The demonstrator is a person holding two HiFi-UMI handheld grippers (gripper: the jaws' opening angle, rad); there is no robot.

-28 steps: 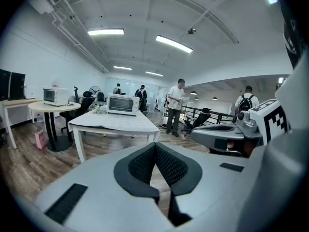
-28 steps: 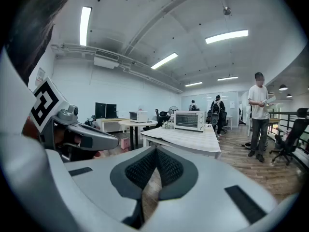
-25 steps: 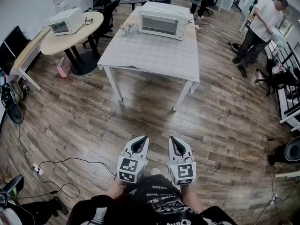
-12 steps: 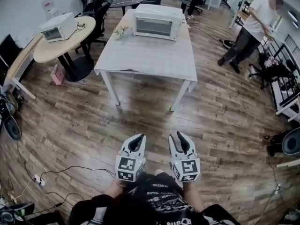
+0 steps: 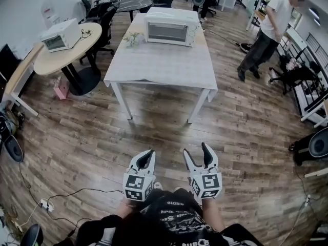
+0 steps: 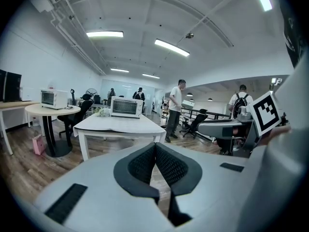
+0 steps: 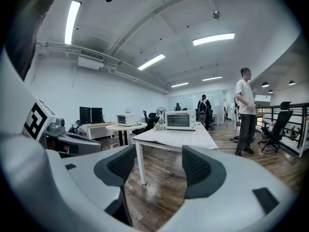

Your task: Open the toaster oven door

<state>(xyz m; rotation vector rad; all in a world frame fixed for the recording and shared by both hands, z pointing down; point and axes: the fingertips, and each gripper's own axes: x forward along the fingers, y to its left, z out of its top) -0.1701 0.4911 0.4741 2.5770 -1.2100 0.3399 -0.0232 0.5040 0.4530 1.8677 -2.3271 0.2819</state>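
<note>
Toaster oven (image 5: 171, 27) stands at the far end of the white table (image 5: 159, 68), well apart from both grippers. Its door appears closed, though at this distance the handle is hard to make out. Left gripper (image 5: 147, 155): jaws together, nothing between them. Right gripper (image 5: 197, 152): jaws have just been opening and stand wide apart, empty. Both are held over the wood floor (image 5: 102, 132), short of the table.

Toaster oven (image 5: 171, 29) detail seemingly too small.
</note>
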